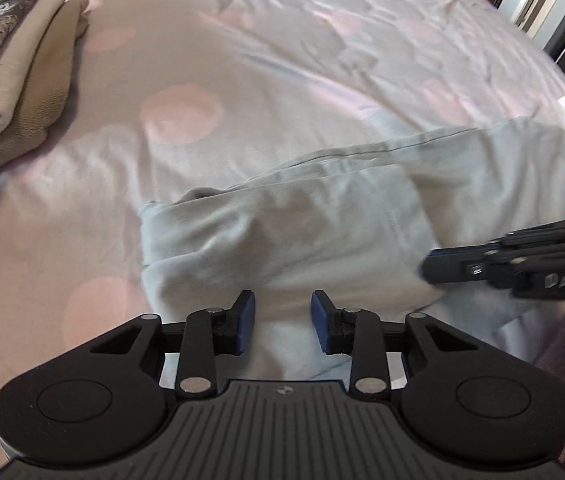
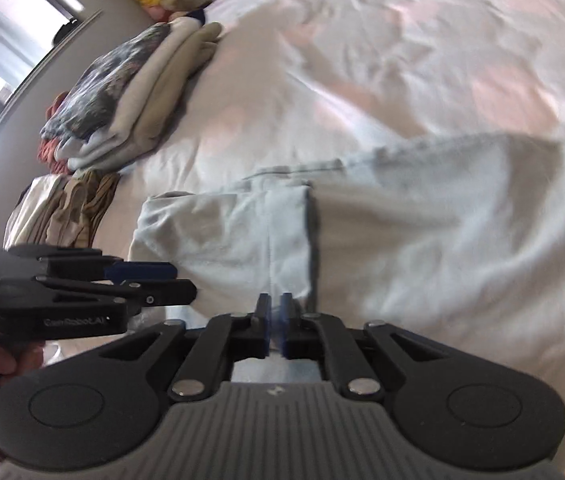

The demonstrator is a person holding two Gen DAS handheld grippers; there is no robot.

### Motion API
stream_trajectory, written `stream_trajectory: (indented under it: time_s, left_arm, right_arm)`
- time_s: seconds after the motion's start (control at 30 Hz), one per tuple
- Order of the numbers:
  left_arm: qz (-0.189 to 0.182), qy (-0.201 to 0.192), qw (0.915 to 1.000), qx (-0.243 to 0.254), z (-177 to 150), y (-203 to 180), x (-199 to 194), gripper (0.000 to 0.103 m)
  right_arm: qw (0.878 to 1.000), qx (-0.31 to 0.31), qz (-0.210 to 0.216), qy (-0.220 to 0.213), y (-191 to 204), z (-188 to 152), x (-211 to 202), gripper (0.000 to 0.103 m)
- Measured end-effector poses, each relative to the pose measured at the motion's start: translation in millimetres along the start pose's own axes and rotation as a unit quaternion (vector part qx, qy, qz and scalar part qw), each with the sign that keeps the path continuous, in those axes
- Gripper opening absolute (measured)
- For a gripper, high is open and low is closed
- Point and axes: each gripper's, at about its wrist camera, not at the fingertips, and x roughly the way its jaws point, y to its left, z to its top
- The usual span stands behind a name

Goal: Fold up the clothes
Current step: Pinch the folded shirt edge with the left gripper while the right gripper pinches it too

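The right wrist view is blurred on its far right, so the far end of the pale blue garment is hard to make out there, and in the left wrist view the right gripper hides a part of it. One such garment lies on the bed sheet, just ahead of both pairs of jaws, with one end already folded over.

The left gripper stands with a narrow gap between its jaws; only cloth lying flat shows in this gap, and the pads do not press it. The jaws of the right gripper are closed together, and it cannot be told if any cloth is caught between them.

Left of the jaws and farther off is one stack of folded clothes; a second, looser pile is partly cut off behind the left gripper.
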Motion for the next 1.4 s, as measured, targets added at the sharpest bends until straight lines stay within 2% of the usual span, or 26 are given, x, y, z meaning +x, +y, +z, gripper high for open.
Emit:
stream_trajectory:
  time_s: [0.1, 0.17, 0.2, 0.27, 0.33, 0.4, 0.5, 0.6, 0.7, 0.77, 0.8, 0.87, 0.93, 0.97, 1.1, 1.23, 1.33, 1.4]
  left_arm:
    - [0.011, -0.016, 0.9994, -0.03, -0.9, 11.4, -10.4, 0.023]
    - [0.017, -0.036, 0.9976, -0.056, -1.2, 24.9, -23.3, 0.023]
    - [0.018, -0.046, 0.9963, -0.07, -1.2, 32.4, -29.9, 0.023]
    - [0.016, -0.059, 0.994, -0.091, 1.6, 46.2, -39.5, 0.024]
    - [0.011, -0.064, 0.9932, -0.097, 8.3, 58.5, -42.6, 0.029]
    - [0.01, -0.065, 0.9932, -0.096, 15.1, 67.6, -41.5, 0.039]
    - [0.006, -0.066, 0.994, -0.087, 24.0, 75.6, -32.9, 0.04]
    - [-0.02, -0.065, 0.9938, -0.088, 27.0, 76.5, -15.5, 0.04]
    - [0.0, -0.046, 0.9966, -0.068, 26.4, 71.8, 0.9, 0.04]
    - [-0.006, -0.051, 0.997, -0.058, 23.9, 71.9, 1.9, 0.028]
    - [-0.019, -0.054, 0.9963, -0.064, 22.9, 73.8, 0.6, 0.019]
    - [-0.032, -0.061, 0.995, -0.073, 20.9, 78.2, -2.5, 0.016]
    - [-0.043, -0.069, 0.993, -0.086, 17.4, 83.3, -5.8, 0.016]
    - [-0.048, -0.073, 0.9918, -0.093, 15.7, 86.1, -7.4, 0.016]
    - [-0.05, -0.087, 0.9876, -0.121, 14.2, 98.9, -10.6, 0.013]
    - [-0.044, -0.074, 0.9887, -0.123, 18.6, 102.1, 2.3, 0.014]
    - [-0.03, -0.074, 0.9915, -0.102, 19.3, 94.6, 2.6, 0.015]
    - [-0.028, -0.076, 0.9917, -0.099, 18.4, 93.0, 1.2, 0.015]
  right_arm:
    - [1.0, 0.009, -0.017, -0.008, -3.7, -1.2, -6.8, 0.004]
    - [0.999, 0.009, -0.032, -0.029, -3.7, -1.4, -17.9, 0.019]
    - [0.998, 0.01, -0.037, -0.04, -3.8, -1.3, -23.2, 0.02]
    - [0.998, 0.017, -0.019, -0.06, -5.8, 0.3, -31.5, 0.02]
    - [0.997, 0.014, -0.016, -0.07, -4.9, 3.9, -35.0, 0.021]
    - [0.998, -0.004, -0.025, -0.062, -0.3, 11.1, -31.1, 0.024]
    - [0.997, -0.032, -0.034, -0.062, 7.2, 22.9, -25.4, 0.033]
    - [0.996, -0.039, -0.04, -0.068, 9.2, 34.5, -16.5, 0.036]
    - [0.997, -0.032, -0.034, -0.065, 5.7, 41.4, -4.0, 0.036]
    - [0.997, -0.037, -0.03, -0.064, 6.0, 41.0, 1.7, 0.036]
    - [0.997, -0.04, -0.028, -0.064, 6.2, 40.8, 4.5, 0.036]
    - [0.997, -0.044, -0.029, -0.059, 6.1, 39.2, 8.4, 0.035]
    - [0.996, -0.043, -0.033, -0.064, 4.8, 36.6, 9.6, 0.018]
    - [0.996, -0.043, -0.033, -0.067, 4.2, 35.6, 8.5, 0.002]
    - [0.994, -0.053, -0.017, -0.093, 8.4, 35.4, 0.2, 0.002]
    - [0.994, -0.069, -0.028, -0.085, 11.9, 34.5, 9.2, 0.002]
    - [0.994, -0.064, -0.03, -0.081, 8.3, 33.0, 11.4, 0.013]
    - [0.994, -0.054, -0.021, -0.088, 5.8, 33.3, 8.1, 0.036]
